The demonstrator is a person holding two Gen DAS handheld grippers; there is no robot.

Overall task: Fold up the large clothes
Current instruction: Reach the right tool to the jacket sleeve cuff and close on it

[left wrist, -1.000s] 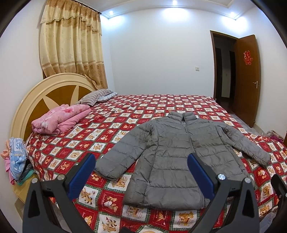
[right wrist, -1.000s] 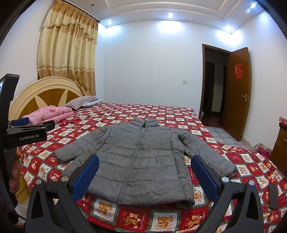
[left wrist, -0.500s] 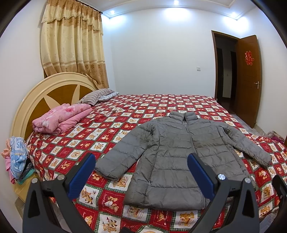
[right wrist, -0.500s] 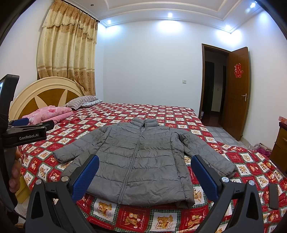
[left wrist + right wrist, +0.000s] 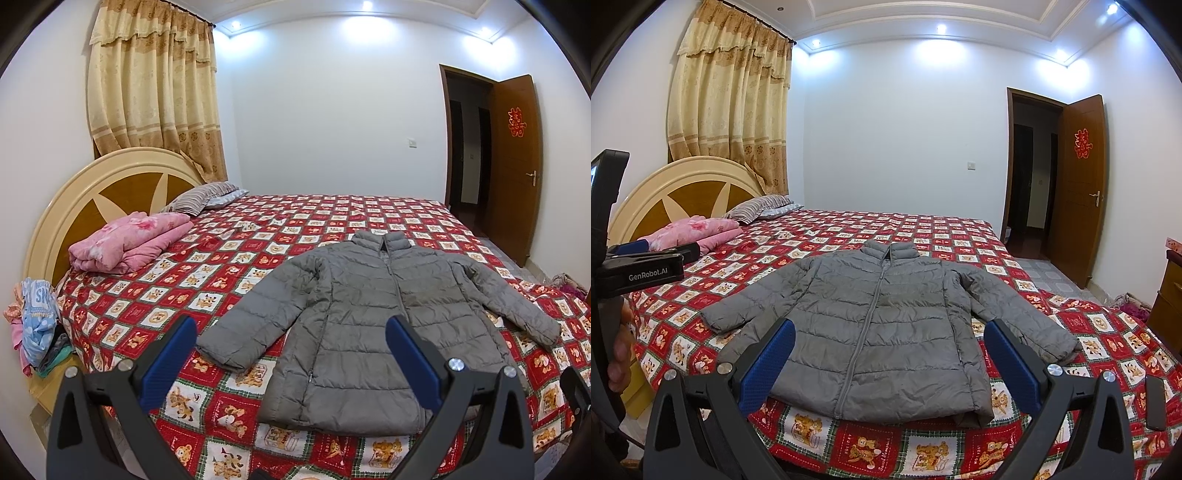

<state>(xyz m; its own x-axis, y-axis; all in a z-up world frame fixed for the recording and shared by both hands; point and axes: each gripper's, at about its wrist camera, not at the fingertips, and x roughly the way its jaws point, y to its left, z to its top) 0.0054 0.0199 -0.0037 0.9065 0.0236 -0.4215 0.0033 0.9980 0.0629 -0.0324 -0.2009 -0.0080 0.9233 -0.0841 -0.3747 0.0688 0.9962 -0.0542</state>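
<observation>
the grey puffer jacket (image 5: 875, 325) lies flat, zipped, front up on the bed (image 5: 945, 236), both sleeves spread; your left gripper (image 5: 291, 354) and right gripper (image 5: 890, 358) hover spread wide and empty, so pinch 1 cuff (image 5: 221, 354) cleanly before folding across.

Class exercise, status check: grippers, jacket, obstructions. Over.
Left gripper and right gripper open, empty. Grey jacket flat, unfolded, sleeves spread. Nothing on it.

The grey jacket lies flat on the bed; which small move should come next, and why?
Probably lower the left tool to the near sleeve cuff: the grey jacket is zipped and spread out, sleeves unfolded, and both tools, left and right, are open, holding nothing.
</observation>
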